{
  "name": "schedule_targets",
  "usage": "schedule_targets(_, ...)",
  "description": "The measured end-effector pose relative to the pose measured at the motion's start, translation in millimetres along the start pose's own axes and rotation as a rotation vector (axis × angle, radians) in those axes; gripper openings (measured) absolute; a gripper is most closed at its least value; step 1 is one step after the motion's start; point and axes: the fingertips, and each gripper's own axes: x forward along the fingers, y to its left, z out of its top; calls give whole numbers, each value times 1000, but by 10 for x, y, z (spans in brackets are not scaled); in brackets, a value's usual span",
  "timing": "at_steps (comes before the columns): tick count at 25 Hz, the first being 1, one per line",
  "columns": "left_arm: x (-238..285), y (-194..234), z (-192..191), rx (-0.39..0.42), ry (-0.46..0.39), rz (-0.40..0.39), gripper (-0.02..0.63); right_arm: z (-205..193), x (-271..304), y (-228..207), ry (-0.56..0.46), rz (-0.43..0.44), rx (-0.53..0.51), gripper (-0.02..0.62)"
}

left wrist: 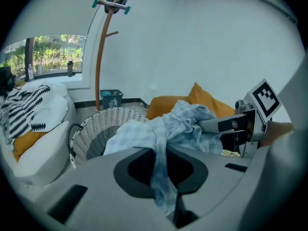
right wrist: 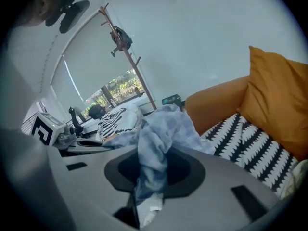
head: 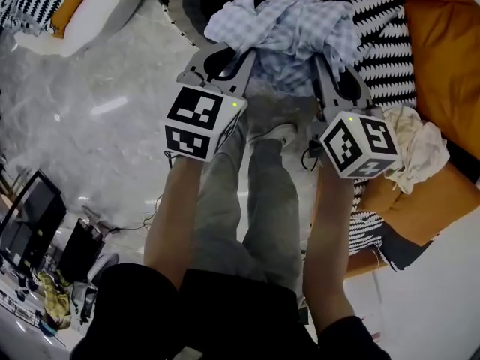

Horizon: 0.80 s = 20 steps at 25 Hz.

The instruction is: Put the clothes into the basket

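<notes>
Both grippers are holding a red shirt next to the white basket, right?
Not red. The left gripper and right gripper both hold a pale blue checked shirt next to the white basket; the head view shows the colour.

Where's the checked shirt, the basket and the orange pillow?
checked shirt (head: 292,28), head view, bunched middle.
basket (left wrist: 96,126), left gripper view, woven wall.
orange pillow (right wrist: 276,95), right gripper view, front face.

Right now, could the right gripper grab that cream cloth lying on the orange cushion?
Probably not: the right gripper is shut on the checked shirt, though the cream cloth lies uncovered beside it.
</notes>
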Motion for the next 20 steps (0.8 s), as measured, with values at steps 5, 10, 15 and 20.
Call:
schedule_targets(5,-80,597,-26,-62,25,89,41,60,552,342,55,39,-43,92)
schedule_targets(10,-4,1037,-91,-98,78,151,41,4,1018,490,110,29,-68,92)
schedule_targets(15,71,1282,-140,-119,105,170,41,-44,1285,549,139,14,-66,92)
schedule_targets(20,143,1373,-112,-115,58,207,184,-163,1411,397,188,-68,-110,210)
